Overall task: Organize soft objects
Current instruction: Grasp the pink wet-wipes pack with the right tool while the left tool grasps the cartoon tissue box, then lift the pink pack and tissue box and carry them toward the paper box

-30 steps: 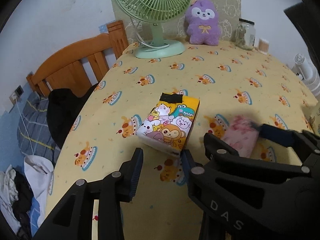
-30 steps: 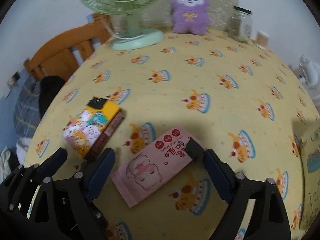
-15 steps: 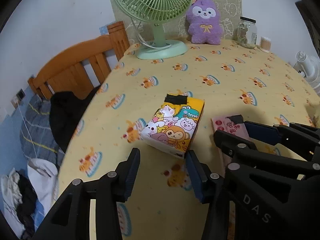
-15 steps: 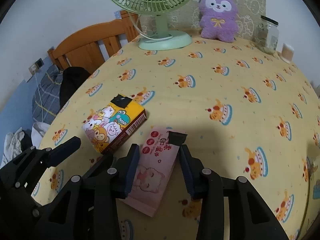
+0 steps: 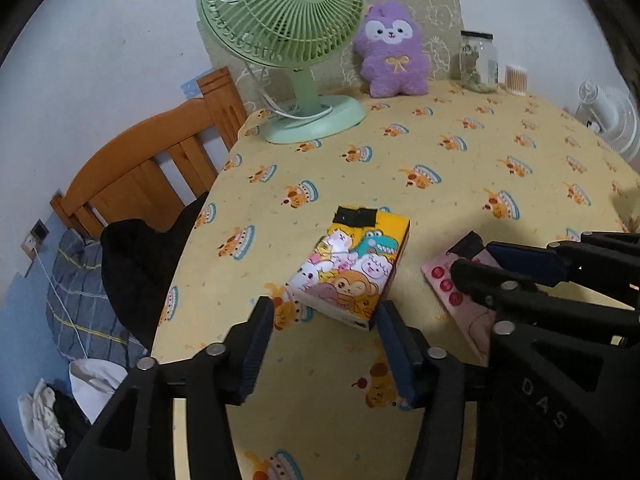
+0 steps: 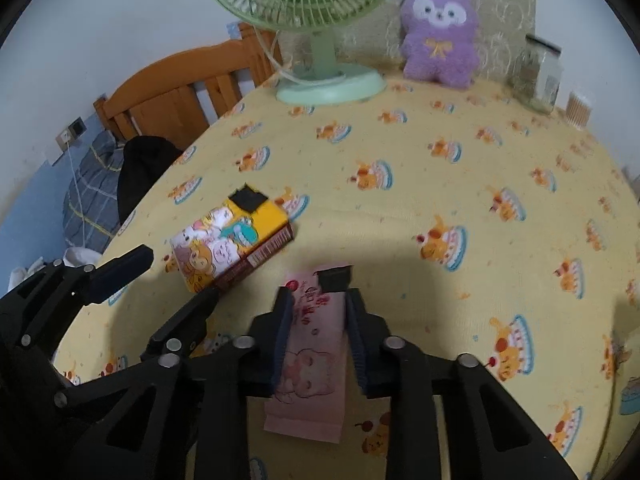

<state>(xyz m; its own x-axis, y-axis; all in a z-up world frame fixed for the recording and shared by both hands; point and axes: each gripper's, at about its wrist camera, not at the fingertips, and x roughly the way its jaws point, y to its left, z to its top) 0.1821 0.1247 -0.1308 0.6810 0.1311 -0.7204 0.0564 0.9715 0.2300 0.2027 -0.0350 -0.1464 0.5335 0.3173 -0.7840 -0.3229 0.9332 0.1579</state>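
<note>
A yellow cartoon-print tissue pack point(image 5: 352, 268) lies on the yellow cake-print tablecloth point(image 5: 460, 184). My left gripper point(image 5: 325, 318) hovers at its near end. Its jaws are opening, and the pack's near corner sits between the tips without being pressed. To the right, a pink wet-wipes pack point(image 6: 310, 344) with a black tab lies flat on the cloth. My right gripper point(image 6: 318, 306) is shut on its sides. In the left wrist view, the right gripper point(image 5: 474, 258) covers most of the pink pack point(image 5: 442, 284). The right wrist view shows the left gripper point(image 6: 178, 276) beside the cartoon pack point(image 6: 224, 240).
At the table's far edge stand a green desk fan point(image 5: 296, 60), a purple plush toy point(image 5: 394, 56), a glass jar point(image 5: 478, 62) and a cotton-swab tub point(image 5: 516, 80). A wooden headboard point(image 5: 148, 176), black cloth point(image 5: 136, 264) and bedding lie off the left edge. A white fan point(image 5: 608, 116) stands far right.
The right gripper's jaws closed in from wide apart onto the pink pack's sides. The left gripper's jaws spread wider and came closer to the cartoon pack's near end.
</note>
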